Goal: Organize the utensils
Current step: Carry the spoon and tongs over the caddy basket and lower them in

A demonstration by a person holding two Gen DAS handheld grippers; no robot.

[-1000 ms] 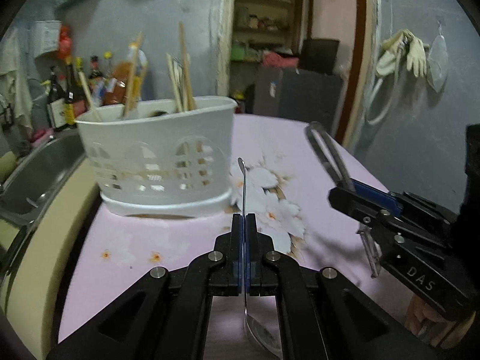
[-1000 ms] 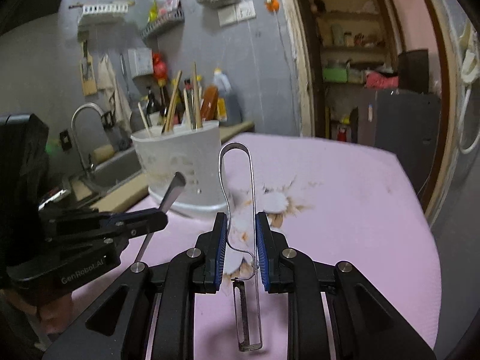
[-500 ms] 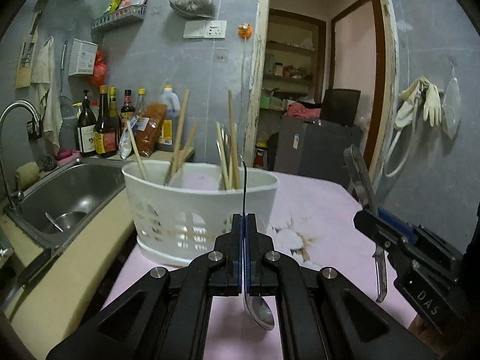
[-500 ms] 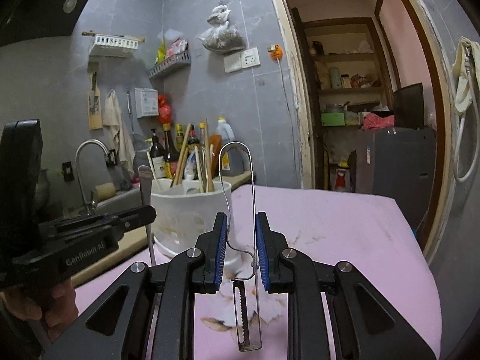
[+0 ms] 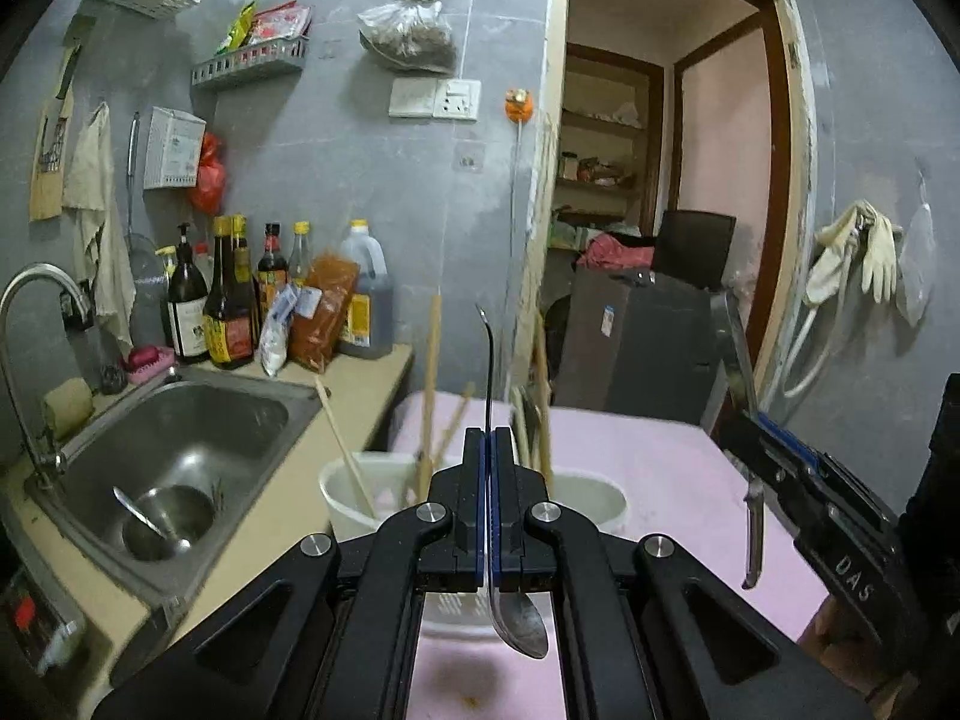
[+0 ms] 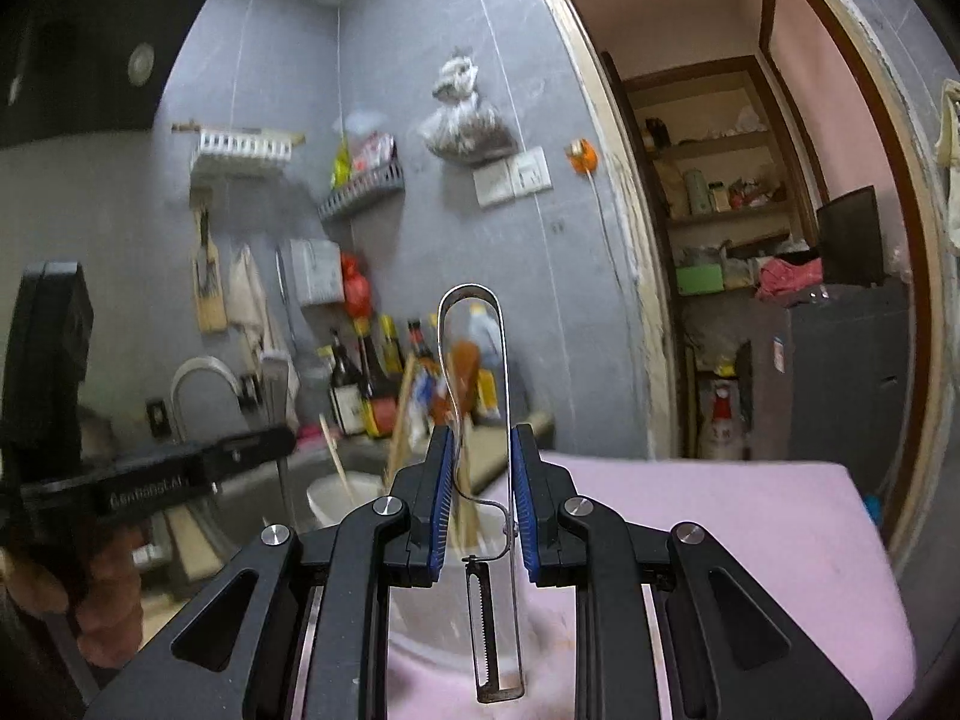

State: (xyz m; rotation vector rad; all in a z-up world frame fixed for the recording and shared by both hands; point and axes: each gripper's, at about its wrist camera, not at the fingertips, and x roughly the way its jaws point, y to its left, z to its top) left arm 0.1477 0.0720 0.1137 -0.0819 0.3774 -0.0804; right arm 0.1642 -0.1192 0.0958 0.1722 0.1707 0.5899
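Note:
My left gripper [image 5: 491,450] is shut on a metal spoon [image 5: 521,624]; its handle points up and its bowl hangs below the jaws. It is raised above the white utensil basket [image 5: 600,495], which holds several wooden chopsticks [image 5: 429,384]. My right gripper [image 6: 480,474] is shut on a metal peeler [image 6: 489,612] with a looped handle, blade end down, over the pink table near the basket [image 6: 327,501]. The right gripper also shows in the left wrist view [image 5: 747,414], and the left gripper in the right wrist view [image 6: 282,438].
A steel sink [image 5: 174,450] with a bowl in it lies left of the table, with a tap [image 5: 36,294] and sauce bottles [image 5: 228,300] behind. The pink floral tablecloth [image 5: 678,480] runs right toward a doorway and a dark cabinet [image 5: 642,348].
Both grippers have risen well above the table with their utensils. The basket has dropped low in both views and now sits partly behind the fingers.

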